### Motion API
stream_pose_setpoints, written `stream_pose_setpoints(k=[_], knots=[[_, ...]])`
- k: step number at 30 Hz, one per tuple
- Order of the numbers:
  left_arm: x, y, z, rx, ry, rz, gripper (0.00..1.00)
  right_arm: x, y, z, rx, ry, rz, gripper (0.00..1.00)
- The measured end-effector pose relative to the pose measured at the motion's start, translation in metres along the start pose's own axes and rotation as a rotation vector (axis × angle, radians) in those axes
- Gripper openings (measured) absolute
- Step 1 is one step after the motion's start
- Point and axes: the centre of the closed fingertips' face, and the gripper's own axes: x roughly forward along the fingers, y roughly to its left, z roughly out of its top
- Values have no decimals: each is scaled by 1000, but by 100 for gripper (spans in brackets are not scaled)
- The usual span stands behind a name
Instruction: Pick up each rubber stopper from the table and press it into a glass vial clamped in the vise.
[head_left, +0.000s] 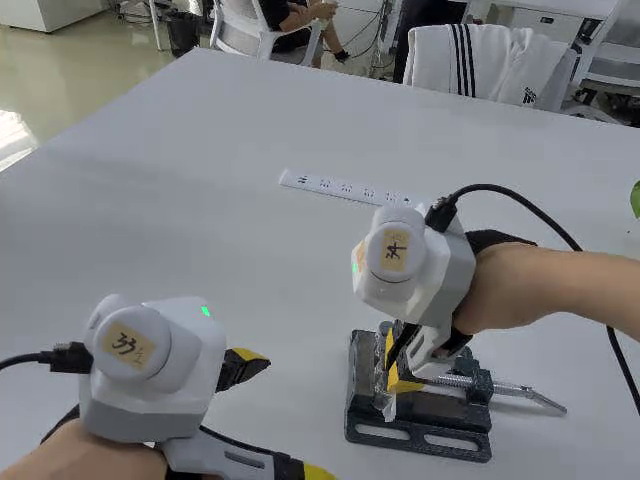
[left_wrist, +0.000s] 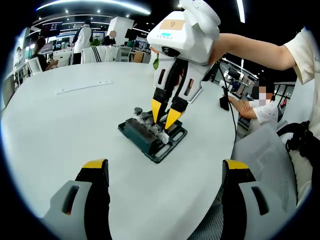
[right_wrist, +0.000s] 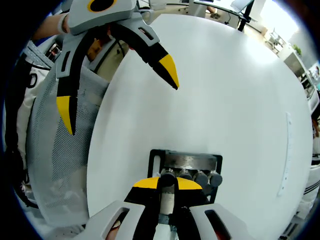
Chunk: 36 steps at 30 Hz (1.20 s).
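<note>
Glass vials (left_wrist: 145, 120) (stoppers (right_wrist: 201, 178) in), clamped in vise (right_wrist: 192, 161)

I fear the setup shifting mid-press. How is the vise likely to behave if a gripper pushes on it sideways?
The vise looks low and wide-based, so it probably won't tip. Its foot slots look unbolted on the smooth table, so it may slide. Straight-down pressure, as from the right gripper closed on the end stopper, should seat it.

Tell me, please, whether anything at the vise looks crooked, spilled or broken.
Nothing stands out. The vise sits flat on the table, its four vials stand upright in a straight row, and the right gripper seems to grip the end vial squarely. No spill or crack is visible.
</note>
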Motion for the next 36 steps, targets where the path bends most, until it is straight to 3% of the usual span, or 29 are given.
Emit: stream_pose_setpoints(k=[9,22,36], knots=[[-1,2,-1,-4,0,3,93,-1,1,0,1,47,9,5],[3,-2,0,-7,1,-11,93,1,1,-1,18,72,13,4],[3,-3,-2,-9,4,-15,92,1,1,0,21,45,3,6]])
